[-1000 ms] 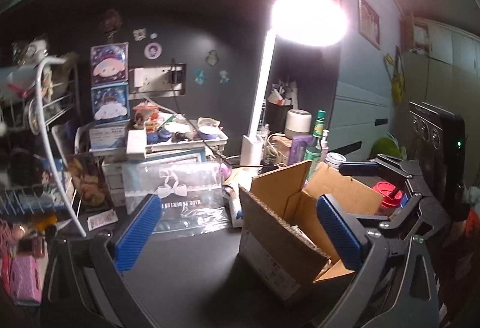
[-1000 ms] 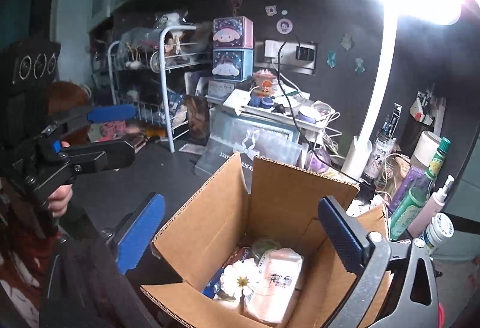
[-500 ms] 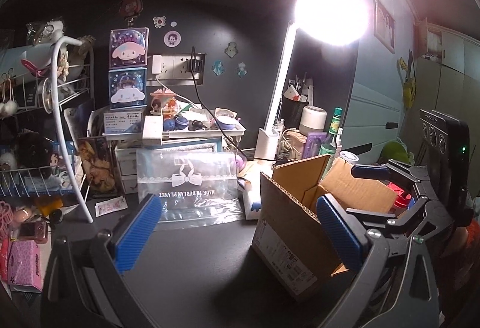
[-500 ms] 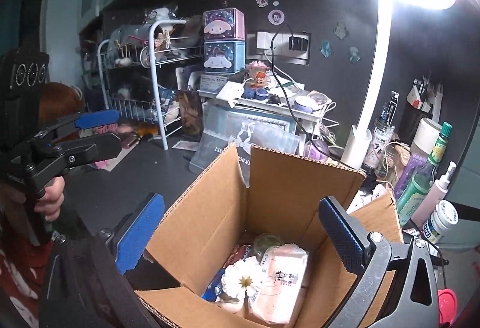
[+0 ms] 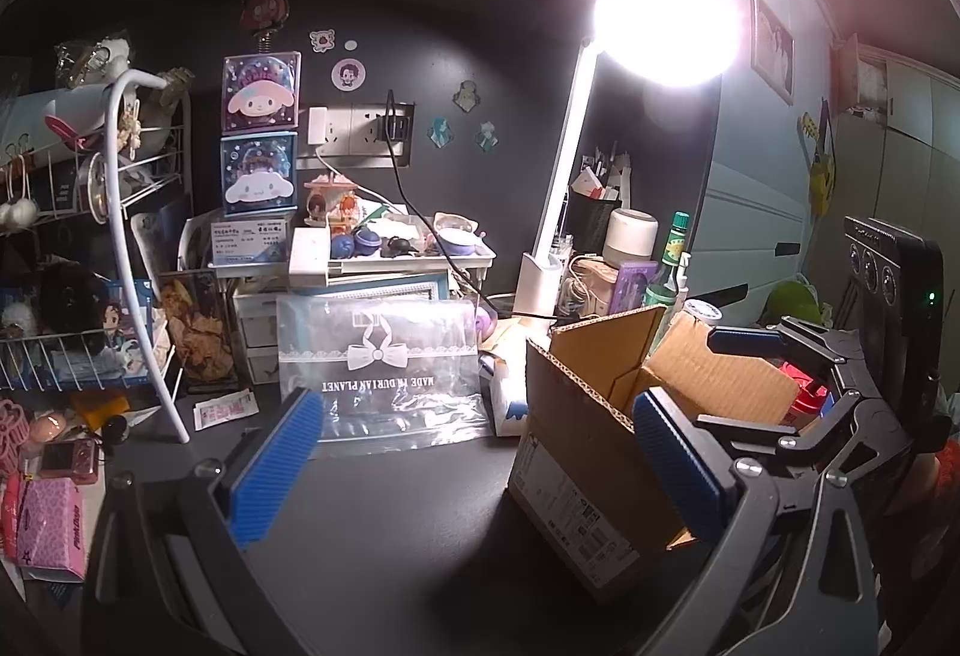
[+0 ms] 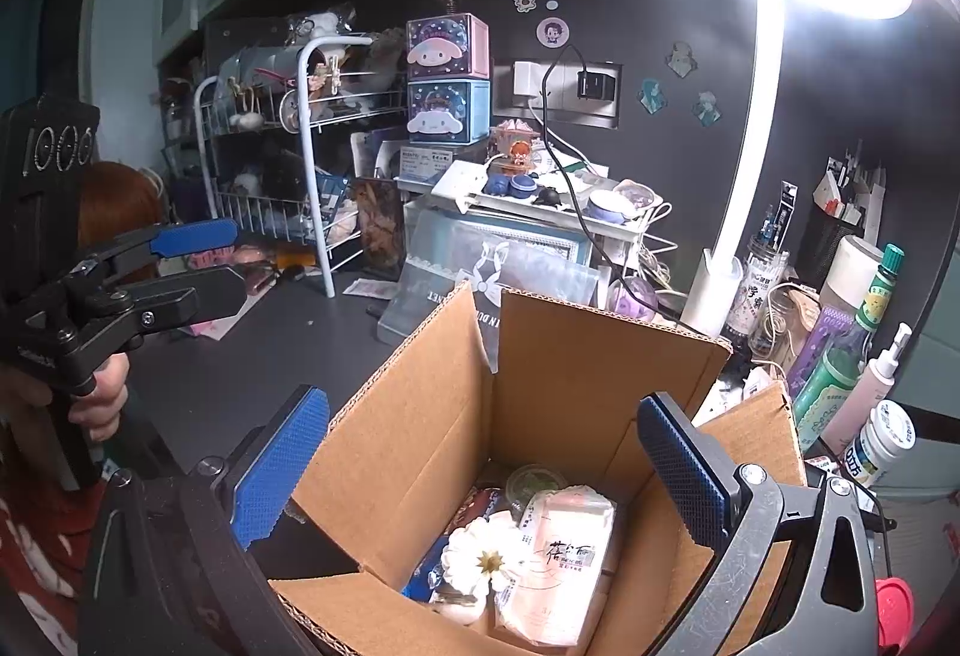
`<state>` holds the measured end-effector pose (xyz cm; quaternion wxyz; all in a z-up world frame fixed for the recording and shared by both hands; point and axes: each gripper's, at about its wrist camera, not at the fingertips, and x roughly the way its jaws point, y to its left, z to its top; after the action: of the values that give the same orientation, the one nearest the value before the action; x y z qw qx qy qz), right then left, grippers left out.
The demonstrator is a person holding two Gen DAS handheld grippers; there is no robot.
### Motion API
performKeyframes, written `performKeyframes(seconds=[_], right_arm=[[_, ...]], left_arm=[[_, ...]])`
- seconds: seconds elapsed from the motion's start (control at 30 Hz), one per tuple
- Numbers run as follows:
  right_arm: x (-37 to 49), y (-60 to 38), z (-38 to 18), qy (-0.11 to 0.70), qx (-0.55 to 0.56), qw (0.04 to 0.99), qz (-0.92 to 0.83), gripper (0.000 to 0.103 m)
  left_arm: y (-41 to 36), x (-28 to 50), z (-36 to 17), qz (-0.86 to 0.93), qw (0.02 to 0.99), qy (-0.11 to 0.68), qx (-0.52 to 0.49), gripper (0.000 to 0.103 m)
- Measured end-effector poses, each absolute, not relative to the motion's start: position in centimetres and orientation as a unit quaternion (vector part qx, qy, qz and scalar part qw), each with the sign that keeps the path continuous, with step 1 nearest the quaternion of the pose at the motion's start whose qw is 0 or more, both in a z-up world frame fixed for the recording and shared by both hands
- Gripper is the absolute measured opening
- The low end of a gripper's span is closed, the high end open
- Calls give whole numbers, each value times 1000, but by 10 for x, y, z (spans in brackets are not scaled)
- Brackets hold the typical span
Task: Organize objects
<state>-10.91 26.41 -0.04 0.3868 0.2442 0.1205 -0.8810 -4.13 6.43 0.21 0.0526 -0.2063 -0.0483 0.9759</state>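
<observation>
1. The right gripper (image 6: 480, 467) hangs over the open cardboard box (image 6: 558, 356), its blue pads spread wide with nothing between them; one pad sits outside the box's left wall, the other above its right side.
2. Inside the box lie a white flower-shaped item (image 6: 483, 560), a pale sealed packet (image 6: 561, 560) with dark printed characters, and a round clear lid (image 6: 534, 482) behind them. The flaps stand up on the far and left sides, so the way in is from above.
3. The left gripper (image 5: 474, 467) is held level above the dark desk (image 5: 390, 506), its jaws wide apart and empty. Its right pad is close to the box's near corner; its left pad has bare desk under it.
4. In the right wrist view a hand (image 6: 99, 395) grips the left gripper's handle from below, well left of the box.
5. The open strip of desk runs from the grippers toward a clear plastic bag (image 5: 390, 356) with a printed bow, which leans against stacked storage boxes.
6. Left of it, a white wire rack (image 5: 138, 248) crowds the desk edge, with a pink box (image 5: 45, 527) near the front.
7. Right of the box, bottles (image 6: 852, 344) stand tightly packed beside the white lamp post (image 6: 744, 188).
</observation>
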Motion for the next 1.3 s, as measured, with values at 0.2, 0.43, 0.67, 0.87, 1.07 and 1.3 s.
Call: performKeyframes(seconds=[0.2, 0.43, 0.67, 0.87, 1.07, 1.3], right_arm=[[-111, 265, -1, 120, 245, 388, -881, 103], [-110, 264, -1, 119, 247, 386, -881, 103], [-110, 262, -1, 116, 248, 382, -882, 103], [-110, 262, -1, 115, 248, 381, -883, 103], [-111, 262, -1, 115, 249, 383, -882, 103], [-108, 258, -1, 113, 259, 381, -880, 103]], left_arm=[[62, -42, 1, 975, 51, -49, -209, 103], [61, -45, -1, 974, 49, -51, -216, 103], [60, -45, -3, 973, 50, -51, -218, 103], [59, -47, -4, 972, 51, -52, -224, 103], [59, -47, -4, 972, 50, -53, -225, 102], [59, -47, -5, 972, 49, -52, -226, 102]])
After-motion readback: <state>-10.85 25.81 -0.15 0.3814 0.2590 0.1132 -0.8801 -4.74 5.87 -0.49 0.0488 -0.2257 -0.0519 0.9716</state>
